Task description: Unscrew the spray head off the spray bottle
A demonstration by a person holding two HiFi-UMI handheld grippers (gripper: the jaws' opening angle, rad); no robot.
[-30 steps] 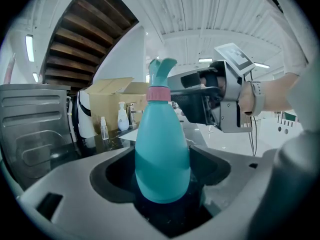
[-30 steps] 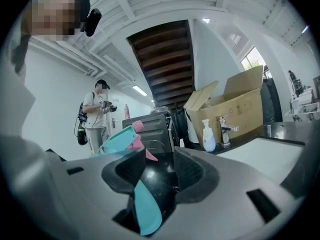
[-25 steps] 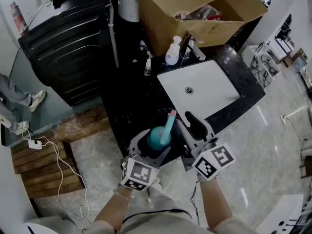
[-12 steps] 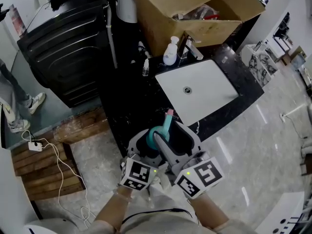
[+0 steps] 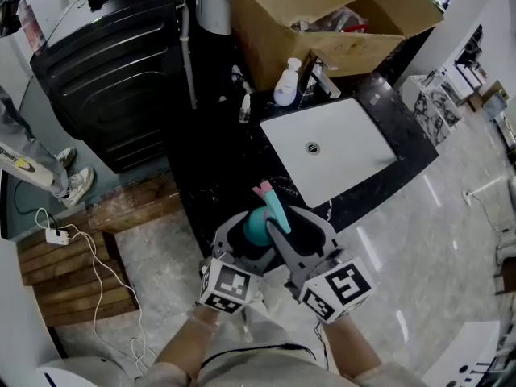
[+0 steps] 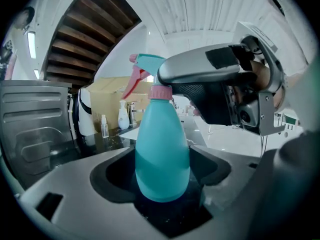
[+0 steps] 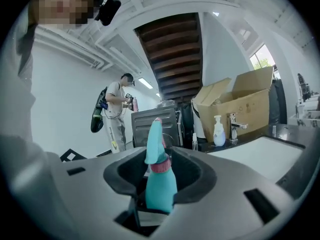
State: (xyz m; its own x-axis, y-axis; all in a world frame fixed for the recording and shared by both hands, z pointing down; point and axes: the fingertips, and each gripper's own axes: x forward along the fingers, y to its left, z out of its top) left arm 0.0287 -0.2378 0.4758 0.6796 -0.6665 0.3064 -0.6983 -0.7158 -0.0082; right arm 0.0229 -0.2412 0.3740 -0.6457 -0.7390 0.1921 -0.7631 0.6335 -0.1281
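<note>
Clamping spray bottle (image 6: 162, 159) body (teal) in left gripper (image 5: 246, 244); just closing right gripper (image 7: 157, 176) jaws round spray head (image 7: 155, 136) at pink collar (image 7: 161, 166), seemingly pressing on it.

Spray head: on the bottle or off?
On. Left gripper view: pink collar under the spray head sits flush on the teal bottle, no gap.
</note>
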